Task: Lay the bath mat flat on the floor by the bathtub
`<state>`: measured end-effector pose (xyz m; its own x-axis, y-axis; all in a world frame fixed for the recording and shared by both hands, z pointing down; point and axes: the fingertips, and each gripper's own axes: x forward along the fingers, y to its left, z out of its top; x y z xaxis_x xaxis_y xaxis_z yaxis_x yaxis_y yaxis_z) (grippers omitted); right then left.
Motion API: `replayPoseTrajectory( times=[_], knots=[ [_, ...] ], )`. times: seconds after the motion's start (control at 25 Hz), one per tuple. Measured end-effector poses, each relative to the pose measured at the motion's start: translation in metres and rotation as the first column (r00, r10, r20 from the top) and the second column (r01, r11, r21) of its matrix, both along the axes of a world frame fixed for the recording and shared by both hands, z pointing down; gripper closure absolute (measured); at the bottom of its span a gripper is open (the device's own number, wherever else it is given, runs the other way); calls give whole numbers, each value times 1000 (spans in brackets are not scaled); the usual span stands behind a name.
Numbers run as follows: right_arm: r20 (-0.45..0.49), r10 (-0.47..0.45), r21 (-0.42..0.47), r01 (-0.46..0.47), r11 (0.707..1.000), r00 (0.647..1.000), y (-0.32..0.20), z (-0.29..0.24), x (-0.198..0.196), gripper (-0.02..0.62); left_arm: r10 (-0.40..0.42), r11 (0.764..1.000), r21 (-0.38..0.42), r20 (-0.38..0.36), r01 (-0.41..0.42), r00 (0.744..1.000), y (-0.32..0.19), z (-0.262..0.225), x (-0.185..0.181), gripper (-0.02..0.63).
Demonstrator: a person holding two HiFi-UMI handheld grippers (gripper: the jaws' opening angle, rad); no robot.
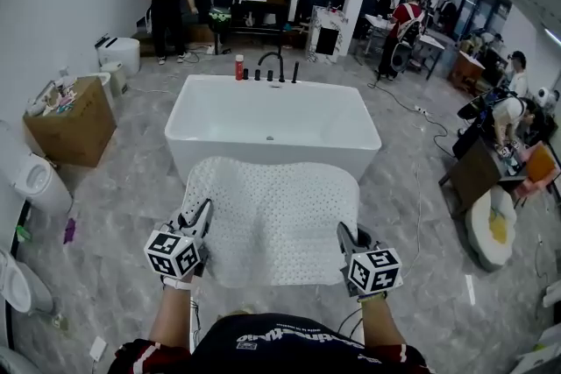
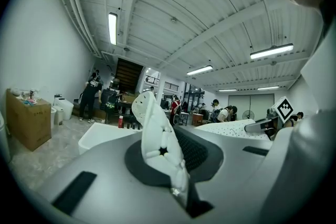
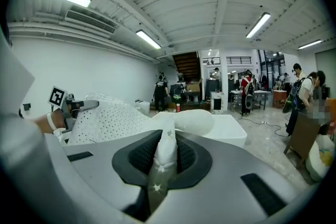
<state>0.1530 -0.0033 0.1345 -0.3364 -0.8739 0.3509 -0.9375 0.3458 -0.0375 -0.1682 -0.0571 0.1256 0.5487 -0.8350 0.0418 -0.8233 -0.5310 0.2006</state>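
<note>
A white perforated bath mat (image 1: 272, 215) hangs spread out in the air between my two grippers, in front of the white bathtub (image 1: 272, 123). My left gripper (image 1: 195, 223) is shut on the mat's near left corner (image 2: 157, 139). My right gripper (image 1: 348, 241) is shut on the near right corner (image 3: 165, 157). The mat's far edge droops toward the tub's near wall. In the right gripper view the mat (image 3: 113, 118) stretches left to the other gripper (image 3: 79, 106). The left gripper view shows the mat (image 2: 236, 128) running right to the opposite gripper (image 2: 268, 124).
A cardboard box (image 1: 74, 123) and white toilets (image 1: 39, 184) stand at the left. Black taps and a red bottle (image 1: 238, 67) sit at the tub's far rim. Several people work at tables behind and to the right. A cable (image 1: 421, 171) runs along the marble floor at the right.
</note>
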Motion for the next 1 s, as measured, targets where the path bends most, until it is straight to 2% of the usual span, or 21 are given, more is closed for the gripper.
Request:
replayPoseTrajectory(
  times=[0.24, 0.48, 1.0],
  knots=[
    [2, -36, -24, 36, 999, 999, -41, 6, -34, 549, -7, 1000, -24, -11, 7, 1000, -32, 13, -31, 577],
    [8, -73, -36, 73, 997, 997, -71, 8, -78, 549, -42, 998, -36, -22, 41, 999, -58, 18, -78, 577],
    [-16, -117, -58, 116, 992, 993, -92, 12, -112, 550, -86, 994, -76, -70, 80, 994, -65, 35, -112, 577]
  ],
)
